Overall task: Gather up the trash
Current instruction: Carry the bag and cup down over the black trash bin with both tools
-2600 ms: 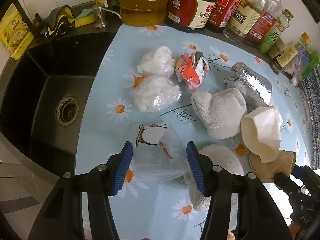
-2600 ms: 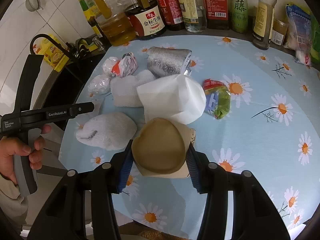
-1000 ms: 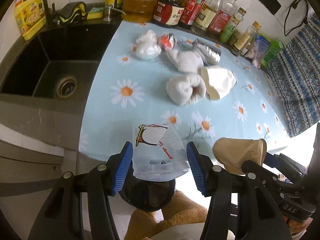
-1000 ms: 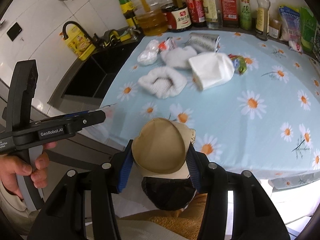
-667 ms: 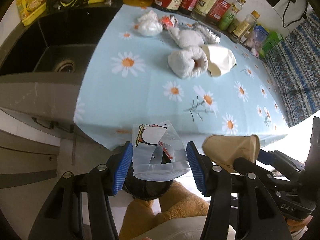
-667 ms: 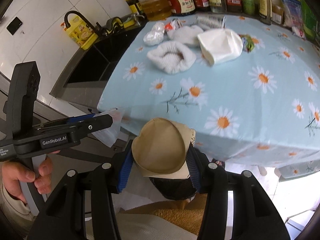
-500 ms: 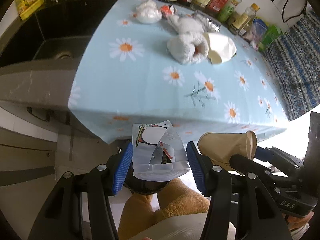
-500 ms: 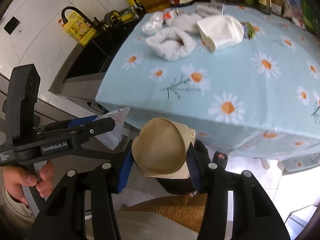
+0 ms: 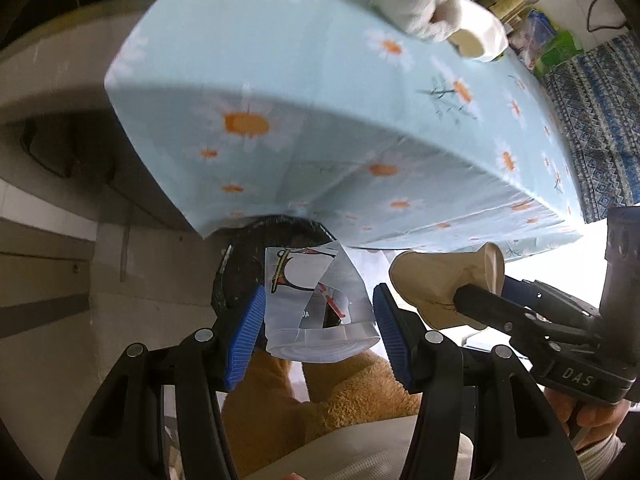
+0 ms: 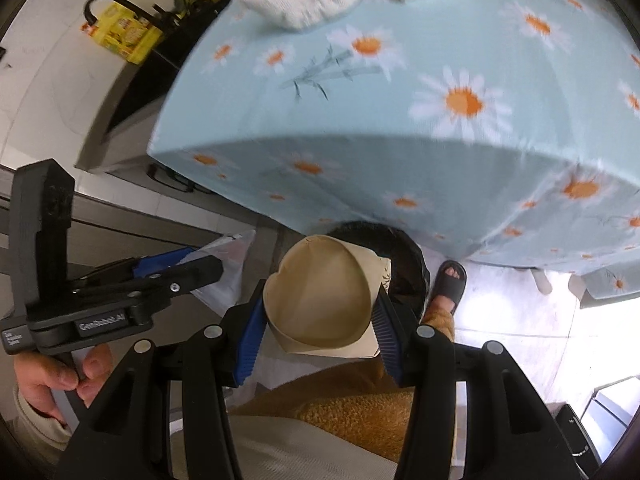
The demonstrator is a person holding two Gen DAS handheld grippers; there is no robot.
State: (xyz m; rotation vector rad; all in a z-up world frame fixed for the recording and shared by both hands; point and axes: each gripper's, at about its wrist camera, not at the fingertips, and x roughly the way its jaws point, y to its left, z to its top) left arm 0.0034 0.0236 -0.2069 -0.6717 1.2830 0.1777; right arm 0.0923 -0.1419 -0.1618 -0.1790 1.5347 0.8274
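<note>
Left gripper (image 9: 319, 330) jaws pinching clear crumpled printed plastic bag (image 9: 316, 304): light, limp, slippery. Right gripper (image 10: 318, 330) jaws clamped on tan crushed paper cup (image 10: 324, 300): light, already deformed. Below and ahead of both jaws: round black-lined bin (image 9: 276, 236), under bench edge.

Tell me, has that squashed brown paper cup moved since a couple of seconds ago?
Yes. The brown paper cup left the daisy tablecloth and now hangs below its edge, over the black bin.

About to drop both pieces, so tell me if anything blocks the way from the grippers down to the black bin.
Nothing visible does. The clear plastic bag and tan paper cup hang directly over the black bin, whose far rim sits under the tablecloth.
</note>
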